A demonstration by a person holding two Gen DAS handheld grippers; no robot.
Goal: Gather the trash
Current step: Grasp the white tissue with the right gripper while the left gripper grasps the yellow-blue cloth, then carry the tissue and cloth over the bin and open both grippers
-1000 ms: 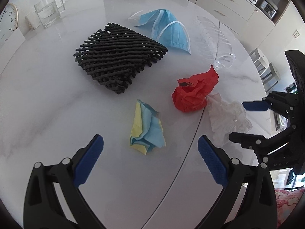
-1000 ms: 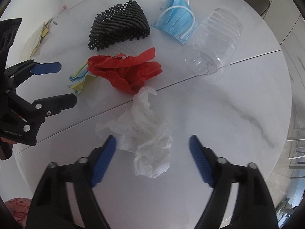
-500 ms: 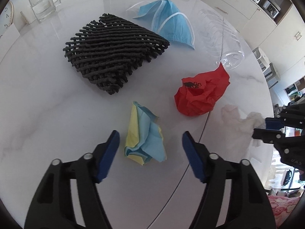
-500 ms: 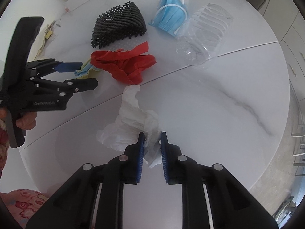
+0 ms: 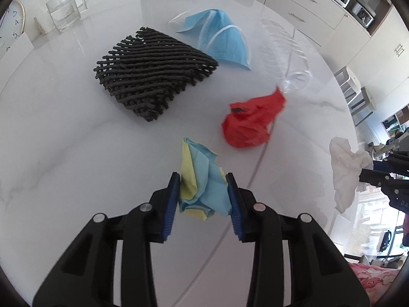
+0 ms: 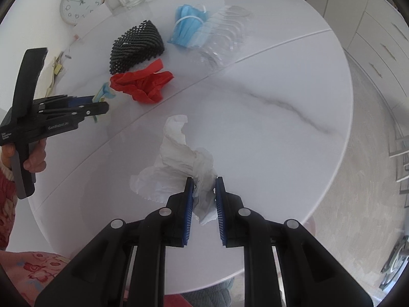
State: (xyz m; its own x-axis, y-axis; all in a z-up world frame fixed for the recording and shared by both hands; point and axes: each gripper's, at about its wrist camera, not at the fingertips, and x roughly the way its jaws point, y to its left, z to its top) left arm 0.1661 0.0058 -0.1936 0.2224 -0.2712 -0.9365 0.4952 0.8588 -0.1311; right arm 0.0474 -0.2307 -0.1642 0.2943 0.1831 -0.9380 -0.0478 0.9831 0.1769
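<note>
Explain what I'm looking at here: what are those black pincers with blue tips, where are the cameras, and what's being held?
No robot: a person holds a hand-operated two-finger gripper in each hand, each carrying a fisheye camera looking along its fingers. The left gripper is shut on a crumpled yellow-and-blue paper. The right gripper is shut on a white tissue. Lying on the white marble table: a red wrapper, a black foam net, a blue face mask and a clear plastic bottle.

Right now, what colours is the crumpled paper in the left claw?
Yellow and light blue crumpled paper, clearest in the left wrist view.
</note>
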